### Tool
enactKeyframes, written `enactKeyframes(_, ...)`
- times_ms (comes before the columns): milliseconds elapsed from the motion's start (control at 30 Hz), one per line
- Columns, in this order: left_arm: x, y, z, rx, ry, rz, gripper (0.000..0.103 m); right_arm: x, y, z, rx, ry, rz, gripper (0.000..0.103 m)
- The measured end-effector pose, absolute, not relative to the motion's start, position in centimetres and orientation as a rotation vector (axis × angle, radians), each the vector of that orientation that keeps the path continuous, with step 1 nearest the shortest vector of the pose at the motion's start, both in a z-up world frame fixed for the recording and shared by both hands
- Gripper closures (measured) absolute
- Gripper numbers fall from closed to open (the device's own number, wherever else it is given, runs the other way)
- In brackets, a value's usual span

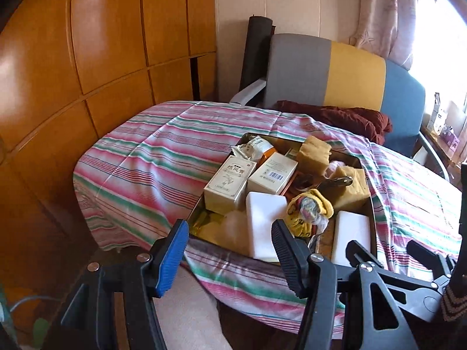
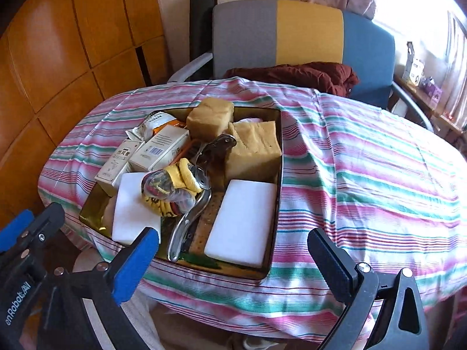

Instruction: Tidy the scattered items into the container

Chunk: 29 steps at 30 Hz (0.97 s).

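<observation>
- Right wrist view shows the counter, draped in a pink, green and white striped cloth (image 2: 364, 160), bare of loose items on every part in sight; I judge the tidying close to done, though the nearest edge is hidden behind the tools.
- Behind the counter stands a grey, yellow and blue upholstered chair (image 2: 292, 32) with a dark red crumpled garment (image 2: 297, 75) on its seat; both are well apart from the work and block nothing.
- Near the counter's front edge sits the shallow dark rectangular tray (image 2: 275, 233), piled past its rim, so anything added would probably have to rest on top.
- Two tan foam blocks (image 2: 251, 145) fill its far end, and two white rectangular foam slabs (image 2: 243, 221) lie at the near end, one tilted against the cream cardboard boxes (image 2: 159, 148) on the left.
- Across the middle lies a shiny metal handled tool (image 2: 189, 218), with a yellow patterned cloth bundle (image 2: 172, 189) resting on top.
- Left gripper (image 1: 230, 250) hovers just short of the tray, fingers spread wide and holding nothing.
- Right gripper (image 2: 233, 259) does likewise, its fingers apart and unloaded.
</observation>
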State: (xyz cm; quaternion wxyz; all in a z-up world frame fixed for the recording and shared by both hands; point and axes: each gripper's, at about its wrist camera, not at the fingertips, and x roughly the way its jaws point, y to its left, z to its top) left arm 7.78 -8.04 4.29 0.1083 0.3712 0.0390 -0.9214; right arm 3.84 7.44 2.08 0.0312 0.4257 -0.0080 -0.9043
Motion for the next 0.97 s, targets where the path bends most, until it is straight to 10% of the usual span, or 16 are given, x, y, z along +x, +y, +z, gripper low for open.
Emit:
enactKeyframes(300, 8.1, -9.8, 3.1, 1.167, 0.366, -2.750, 0.058, 4.8, 6.9, 3.1, 1.226, 0.060, -2.842, 0.000)
enactKeyframes(967, 7.9, -9.5, 2.9, 1.140, 0.198, -2.661, 0.062, 4.6, 6.2, 2.6, 1.242, 0.059, -2.816, 0.000)
